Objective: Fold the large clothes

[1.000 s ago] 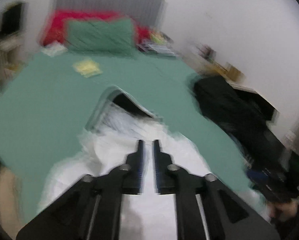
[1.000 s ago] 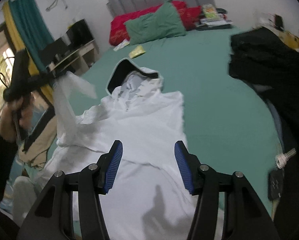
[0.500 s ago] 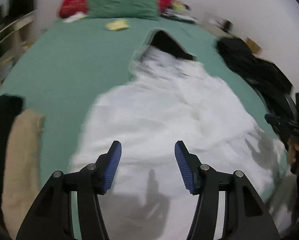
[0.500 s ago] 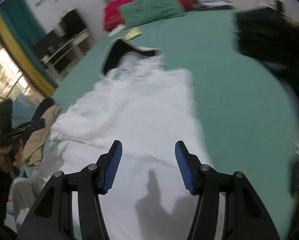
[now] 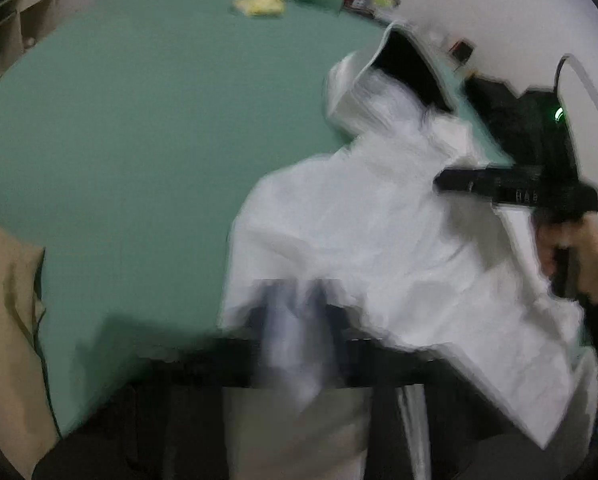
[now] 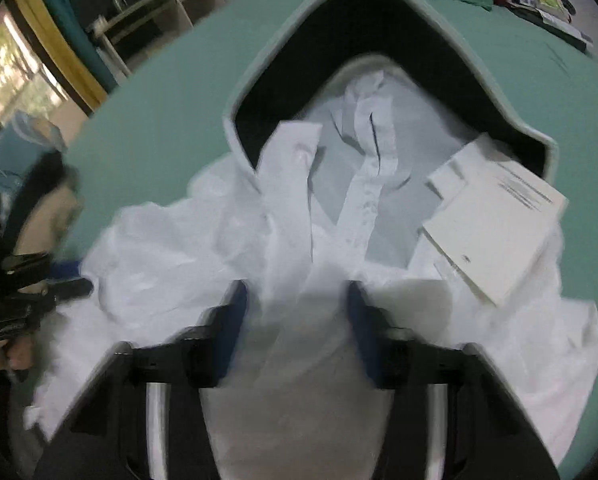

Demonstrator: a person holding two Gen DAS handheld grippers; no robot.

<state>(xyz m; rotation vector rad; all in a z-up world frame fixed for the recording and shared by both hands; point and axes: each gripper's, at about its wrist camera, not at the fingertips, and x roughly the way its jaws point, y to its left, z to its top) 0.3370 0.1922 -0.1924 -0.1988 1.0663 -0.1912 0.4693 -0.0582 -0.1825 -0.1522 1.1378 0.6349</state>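
Green bed [image 5: 139, 120] lies bare left of the white hoodie [image 5: 359, 220] spread on it. A blurred fold sits clamped in the left gripper [image 5: 295, 320], while the right gripper [image 6: 295, 312] has its jaws apart, closing round cloth below the hood.

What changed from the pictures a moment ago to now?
Both grippers dropped closer to the white hoodie. The left gripper, whose fingers were wide apart a moment ago, now seems to pinch a bunch of its cloth, though the view is blurred. The right gripper moved up toward the hood, with its fingers still apart. The hoodie still lies on the green bed.
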